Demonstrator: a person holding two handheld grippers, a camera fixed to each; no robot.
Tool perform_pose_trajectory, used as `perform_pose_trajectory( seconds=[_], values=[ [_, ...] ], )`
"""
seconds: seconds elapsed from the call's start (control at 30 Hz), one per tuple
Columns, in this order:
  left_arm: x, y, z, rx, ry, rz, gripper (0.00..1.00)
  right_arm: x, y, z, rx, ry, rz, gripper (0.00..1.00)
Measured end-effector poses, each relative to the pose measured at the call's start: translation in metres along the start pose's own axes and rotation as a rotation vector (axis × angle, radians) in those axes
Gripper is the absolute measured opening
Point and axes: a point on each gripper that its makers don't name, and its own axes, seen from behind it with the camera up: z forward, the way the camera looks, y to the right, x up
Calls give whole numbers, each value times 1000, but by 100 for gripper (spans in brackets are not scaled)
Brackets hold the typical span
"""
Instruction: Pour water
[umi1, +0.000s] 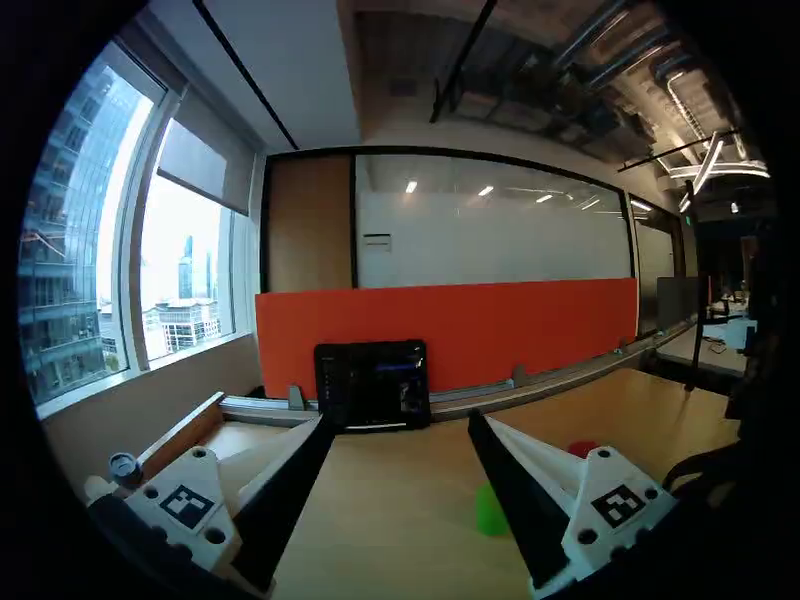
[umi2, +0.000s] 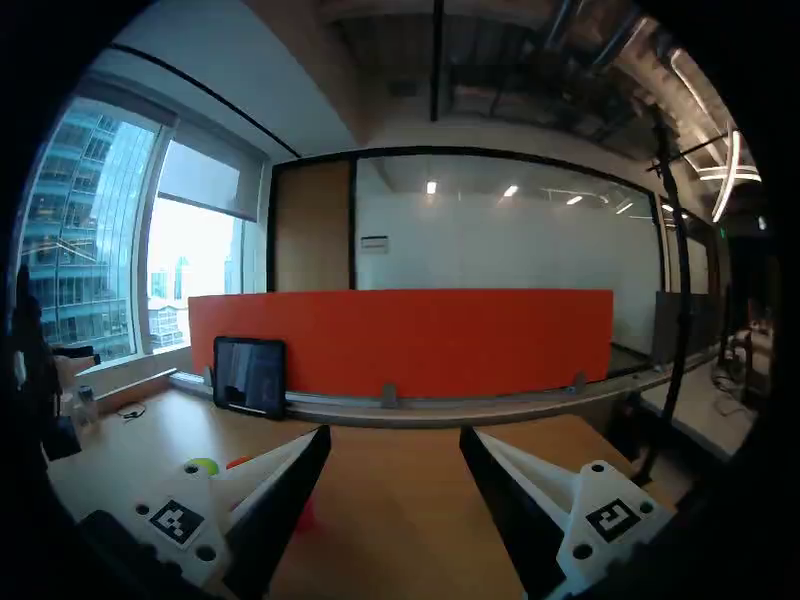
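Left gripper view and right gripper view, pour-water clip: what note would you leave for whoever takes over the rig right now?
Left gripper: open, empty, above the desk.
Right gripper: open, empty.
A small green item and a red item sit on the desk beside the left gripper's finger; too hidden to identify.
Done: nothing grasped.
Left: pick up a vessel and pour.
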Motion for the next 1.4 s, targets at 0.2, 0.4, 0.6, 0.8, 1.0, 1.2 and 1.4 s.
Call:
perform_pose_trajectory(
  seconds=[0.2,0.4,0.6,0.8,1.0,1.2,1.4],
  values=[
    [35,7,6,-38,14,-3,99,26,-4,2,22,10,-5,100],
    [44,16,9,-85,21,10,99,25,-9,3,46,10,-21,100],
    [41,20,11,-130,13,17,98,29,-26,0,134,22,-20,100],
    [43,33,15,-203,17,24,99,33,-56,-8,259,32,-53,100],
    [44,46,17,-271,12,37,99,38,-88,-21,376,41,-86,100],
    [37,59,19,-336,-9,49,99,36,-111,-30,472,23,-74,100],
    [32,64,22,-364,-20,68,99,30,-122,-32,521,-3,-79,100]
  ],
)
